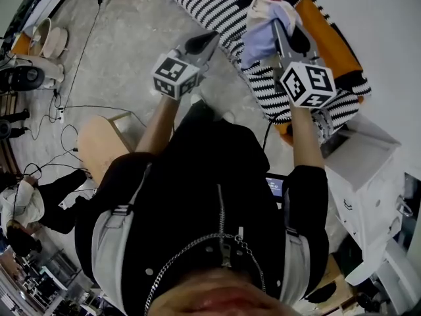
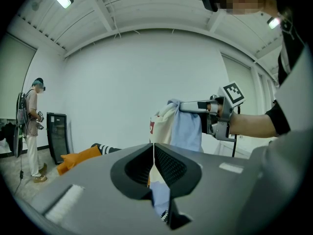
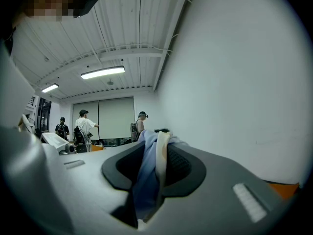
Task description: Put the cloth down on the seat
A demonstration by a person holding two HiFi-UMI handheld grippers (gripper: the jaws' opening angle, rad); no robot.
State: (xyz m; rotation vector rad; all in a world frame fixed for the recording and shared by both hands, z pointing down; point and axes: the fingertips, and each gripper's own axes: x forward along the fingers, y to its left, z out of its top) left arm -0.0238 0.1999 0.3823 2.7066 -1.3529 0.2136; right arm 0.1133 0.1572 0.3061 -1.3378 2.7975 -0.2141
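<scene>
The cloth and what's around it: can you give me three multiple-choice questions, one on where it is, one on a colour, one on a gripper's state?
1. Where is the cloth?
A) in a basket
B) in the right gripper, above the seat
C) on a hook

2. The seat's stripes are:
A) black and white
B) red and green
C) blue and yellow

3. The left gripper's jaws are:
A) wide apart
B) together
C) on a cup

Answers:
1 B, the head view shows it bunched in those jaws over the seat.
2 A, the stripes show plainly there.
3 B, its own view shows the jaws meeting.
</scene>
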